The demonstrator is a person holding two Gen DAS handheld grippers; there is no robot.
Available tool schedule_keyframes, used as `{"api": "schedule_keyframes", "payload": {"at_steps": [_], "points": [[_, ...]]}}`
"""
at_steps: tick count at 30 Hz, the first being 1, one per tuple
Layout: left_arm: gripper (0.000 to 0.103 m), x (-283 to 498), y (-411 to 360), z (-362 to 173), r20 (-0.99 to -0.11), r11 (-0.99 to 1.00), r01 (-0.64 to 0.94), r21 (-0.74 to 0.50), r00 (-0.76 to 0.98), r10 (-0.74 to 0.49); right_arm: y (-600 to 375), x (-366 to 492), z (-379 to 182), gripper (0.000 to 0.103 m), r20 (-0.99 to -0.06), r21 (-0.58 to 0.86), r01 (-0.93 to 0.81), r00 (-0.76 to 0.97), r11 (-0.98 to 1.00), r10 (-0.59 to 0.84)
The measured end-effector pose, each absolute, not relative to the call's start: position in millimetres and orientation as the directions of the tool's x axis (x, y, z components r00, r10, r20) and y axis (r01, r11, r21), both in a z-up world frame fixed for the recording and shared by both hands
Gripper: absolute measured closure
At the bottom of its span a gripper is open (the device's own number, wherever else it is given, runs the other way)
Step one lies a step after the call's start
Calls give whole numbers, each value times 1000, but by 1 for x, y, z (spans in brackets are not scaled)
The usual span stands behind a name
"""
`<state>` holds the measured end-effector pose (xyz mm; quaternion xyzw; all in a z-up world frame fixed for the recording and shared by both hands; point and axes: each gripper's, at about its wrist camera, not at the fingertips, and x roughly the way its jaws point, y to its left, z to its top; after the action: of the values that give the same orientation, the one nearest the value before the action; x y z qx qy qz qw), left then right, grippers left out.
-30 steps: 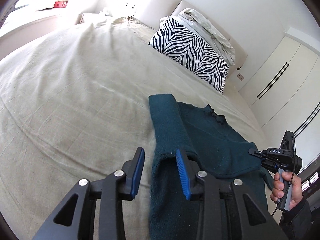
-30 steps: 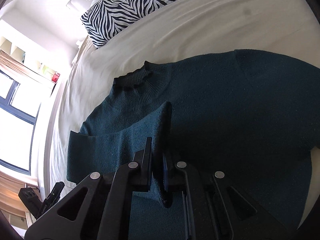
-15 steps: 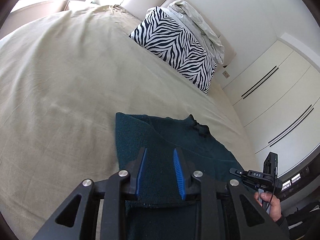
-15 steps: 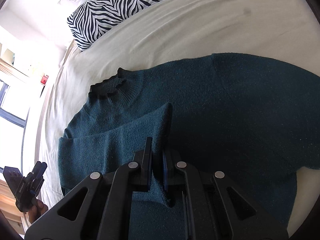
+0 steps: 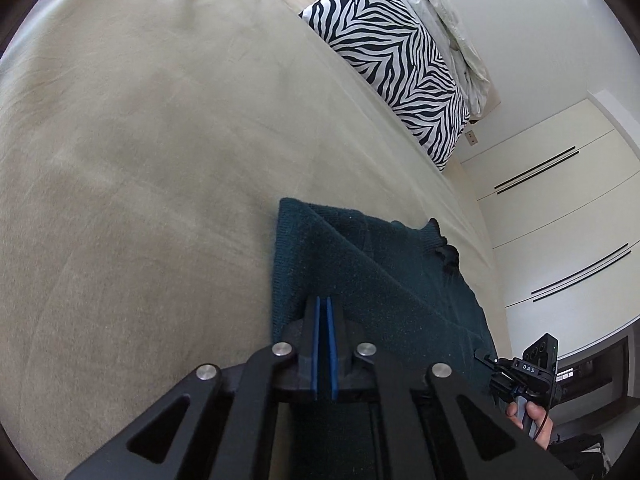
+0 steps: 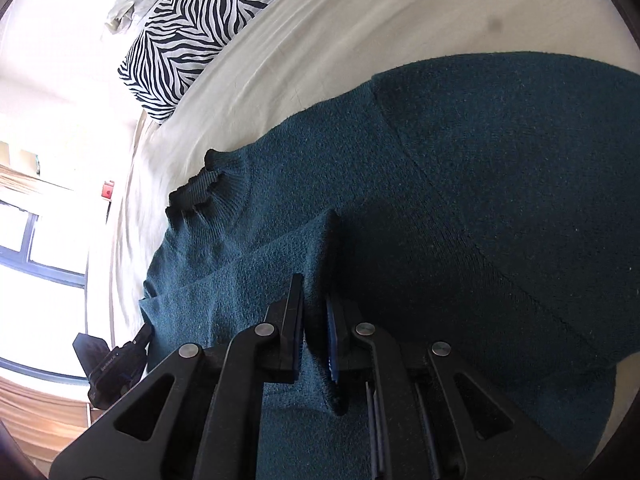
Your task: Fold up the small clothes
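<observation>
A dark teal knit sweater lies flat on the beige bed, collar toward the pillows. My left gripper is low over the sweater's near left edge. Its jaws are closing: the blue pads stand almost together, with a pinch of knit at their tips. My right gripper is shut on a raised fold of a sleeve laid across the body. In the left wrist view the right gripper shows at the sweater's far side, held by a hand. The right wrist view has the left gripper at its lower left.
A zebra-print pillow and a crumpled pale cover sit at the head of the bed. White wardrobe doors stand beyond the bed's far side, and a bright window on the other side. Bare sheet spreads left of the sweater.
My left gripper has come forward and down onto the sweater's edge and its wide-open jaws have drawn together. The right gripper sank a little, still holding the sleeve fold.
</observation>
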<state>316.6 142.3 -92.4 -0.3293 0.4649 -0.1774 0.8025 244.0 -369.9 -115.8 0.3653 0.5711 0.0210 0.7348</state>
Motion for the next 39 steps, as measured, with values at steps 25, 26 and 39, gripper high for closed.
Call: {"api": "schedule_keyframes", "payload": {"at_steps": [25, 26, 39], "points": [[64, 216, 108, -56, -670, 849, 151, -507, 551, -498, -371, 163, -99, 92, -702, 699, 347, 500, 625, 508], [62, 208, 106, -50, -664, 846, 159, -509, 553, -504, -384, 150, -93, 90, -703, 694, 358, 521, 625, 484], [41, 157, 29, -46, -653, 786, 216, -579, 453, -606, -620, -58, -79, 43, -632, 768, 613, 772, 186, 70]]}}
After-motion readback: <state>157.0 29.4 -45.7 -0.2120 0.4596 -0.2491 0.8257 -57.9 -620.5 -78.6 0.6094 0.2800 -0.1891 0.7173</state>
